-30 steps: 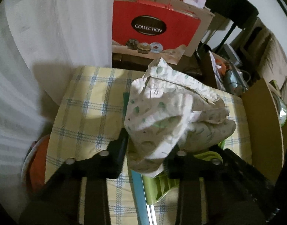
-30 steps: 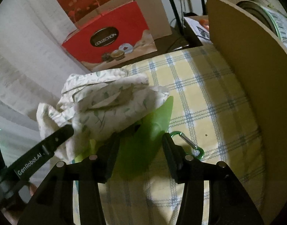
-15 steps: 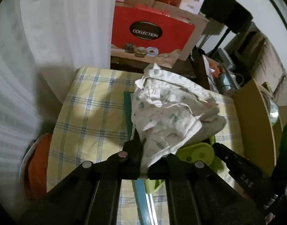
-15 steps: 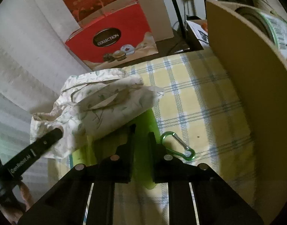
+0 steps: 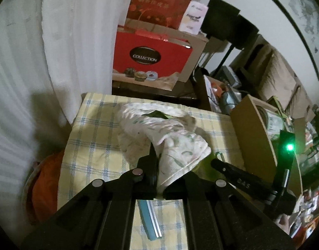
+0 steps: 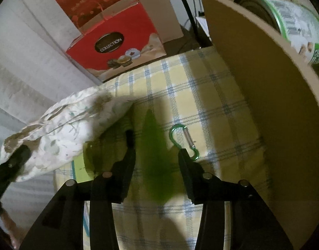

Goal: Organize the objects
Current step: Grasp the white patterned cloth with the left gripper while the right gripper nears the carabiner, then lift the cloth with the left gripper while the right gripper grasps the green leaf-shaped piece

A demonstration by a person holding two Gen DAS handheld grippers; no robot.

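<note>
A white leaf-print cloth bag [image 5: 159, 133] lies crumpled on the yellow plaid tablecloth [image 5: 92, 145]. My left gripper [image 5: 159, 179] is shut on the bag's near edge. The bag also shows in the right wrist view [image 6: 61, 133], with the left finger on its end. My right gripper [image 6: 155, 152] is open, its fingers either side of a flat green plastic piece [image 6: 157, 162] that lies on the cloth. A green carabiner [image 6: 183, 140] lies by the right fingertip.
A tall cardboard panel [image 6: 263, 95] with a green-labelled roll [image 6: 295, 20] behind it stands at the right. A red "Collection" gift bag [image 5: 149, 60] stands beyond the table. A white curtain [image 5: 55, 41] hangs at left. A teal-edged book [image 5: 149, 220] lies under my left gripper.
My left gripper shut on the bag's edge and drew back, stretching the bag flatter. My right gripper shut on the green piece, then opened again; the green piece now lies between its fingers.
</note>
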